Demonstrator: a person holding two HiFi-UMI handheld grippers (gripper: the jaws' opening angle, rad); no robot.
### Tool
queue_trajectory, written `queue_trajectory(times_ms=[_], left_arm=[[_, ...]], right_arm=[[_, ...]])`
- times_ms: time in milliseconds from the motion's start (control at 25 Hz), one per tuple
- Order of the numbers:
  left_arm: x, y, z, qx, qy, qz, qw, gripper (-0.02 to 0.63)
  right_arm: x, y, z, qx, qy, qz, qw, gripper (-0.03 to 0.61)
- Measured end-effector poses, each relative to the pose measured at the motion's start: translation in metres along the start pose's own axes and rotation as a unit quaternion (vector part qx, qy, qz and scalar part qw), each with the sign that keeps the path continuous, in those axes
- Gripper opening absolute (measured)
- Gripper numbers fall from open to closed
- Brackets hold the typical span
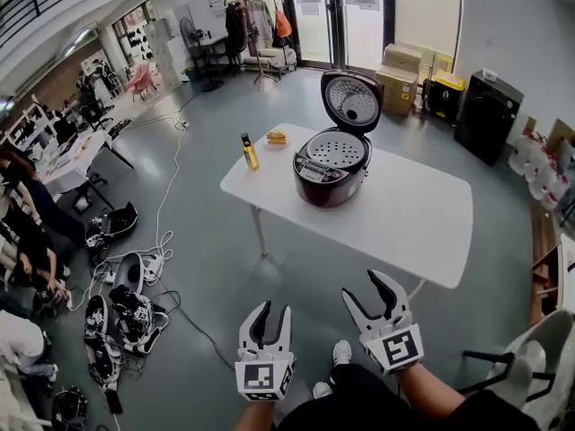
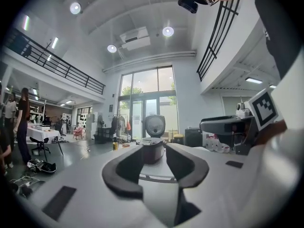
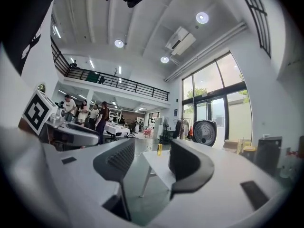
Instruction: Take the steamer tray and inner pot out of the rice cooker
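We stand a few steps back from a white counter (image 1: 409, 218) in a large open hall, looking steeply down.

The rice cooker (image 1: 329, 176) sits on the counter, toward its far left part. Its lid (image 1: 351, 101) is swung fully up and back, so the inside is open from above. The steamer tray (image 1: 336, 149), pale and perforated, rests in the cooker's mouth and has not been lifted. We cannot see the inner pot. It most likely sits beneath the tray, which would explain why the tray has to come out first.

A yellow bottle (image 1: 249, 152) and a small orange item (image 1: 276, 137) stand at the counter's far left edge, just beside the cooker but apart from it.

The left hand-held gripper (image 1: 272, 312) is low in the picture, held level over the floor and well apart from the counter. Its jaws stand a little apart with nothing between them. Its own camera frames the cooker in the distance through the gap.

The right hand-held gripper (image 1: 364, 287) is beside it, also level and nearer the counter's near edge without touching it. Its jaws are parted somewhat wider and are likewise empty. Its camera shows the counter's corner, the bottle and the raised lid beyond.

Both hand-held grippers point toward the counter, which we judge to be an approach, with no grasp begun.
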State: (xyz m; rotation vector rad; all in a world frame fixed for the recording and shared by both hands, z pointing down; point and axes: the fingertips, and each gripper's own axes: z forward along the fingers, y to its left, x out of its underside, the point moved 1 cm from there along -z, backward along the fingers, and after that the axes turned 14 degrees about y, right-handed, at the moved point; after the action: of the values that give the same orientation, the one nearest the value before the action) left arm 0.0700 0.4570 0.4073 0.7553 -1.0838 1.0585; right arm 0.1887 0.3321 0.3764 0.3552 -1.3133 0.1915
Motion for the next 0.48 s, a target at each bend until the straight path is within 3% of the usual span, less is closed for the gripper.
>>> queue_trajectory(times_ms=[240,480], left_arm=[[-0.004,0.036,0.046,-0.027,0.008,-0.013,0.9995,0.414],[-0.021,0.069,0.107,-0.056,0.009,-0.023,0.9981,0.551]], right_arm=[[0.002,-0.027,0.047,0.035,-0.005,0.005,0.999,0.356],[-0.006,-0.071,0.098,0.075,-0.008,0.012,0.997,0.53]])
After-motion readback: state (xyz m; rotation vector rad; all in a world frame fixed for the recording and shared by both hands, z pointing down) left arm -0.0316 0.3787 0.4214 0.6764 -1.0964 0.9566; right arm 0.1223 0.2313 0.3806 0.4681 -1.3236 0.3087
